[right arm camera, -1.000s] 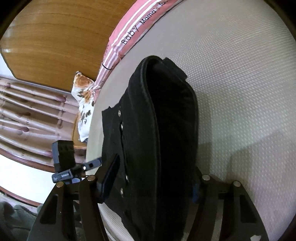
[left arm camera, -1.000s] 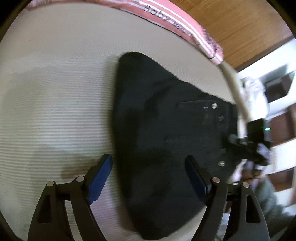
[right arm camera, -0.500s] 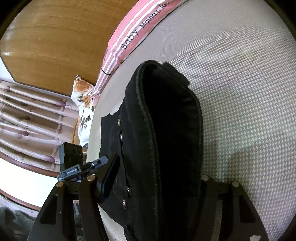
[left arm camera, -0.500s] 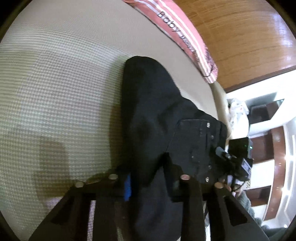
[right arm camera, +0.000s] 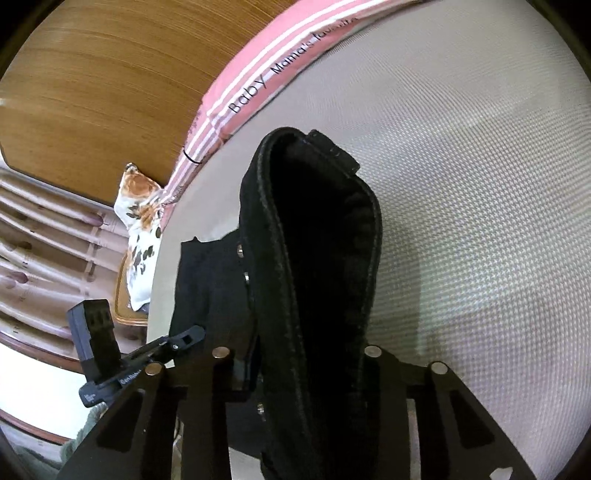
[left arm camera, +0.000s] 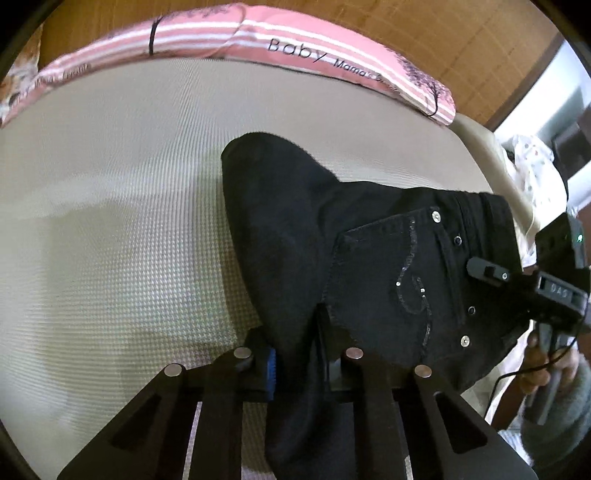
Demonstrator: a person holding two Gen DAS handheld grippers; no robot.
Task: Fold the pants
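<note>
Left wrist view: my left gripper (left arm camera: 295,360) sits at lower centre of the frame, its fingers (left arm camera: 270,373) drawn in narrow and pinching a fold of the black pants (left arm camera: 295,229). The cloth passes between the two fingers and hangs on past the bottom edge. The blue pad of the left-hand finger shows just beside the fabric. From the grip the pants run up to a rounded end at centre frame and spread right, where a back pocket with rivets and curled stitching faces the lens. They lie on the bed (left arm camera: 110,229), whose pale waffle-textured cover fills the left half of the frame. A pink striped pillow (left arm camera: 258,44) lettered "Baby" arcs along the top, against a wooden headboard (left arm camera: 461,33). At the right edge I see my right gripper (left arm camera: 484,269) at the waistband end, with a hand (left arm camera: 543,365) on its handle below.

Right wrist view: my right gripper (right arm camera: 295,369) is at lower centre, its fingers closed onto a thick doubled band of the pants (right arm camera: 317,277). The band rises between them to a rounded top at upper centre. A flatter panel with rivets lies to its left. The bed cover (right arm camera: 480,221) fills the right side. The pink pillow (right arm camera: 266,74) runs diagonally at the top, with a floral cushion (right arm camera: 140,229) at middle left. The left gripper (right arm camera: 177,339) enters from lower left.
</note>
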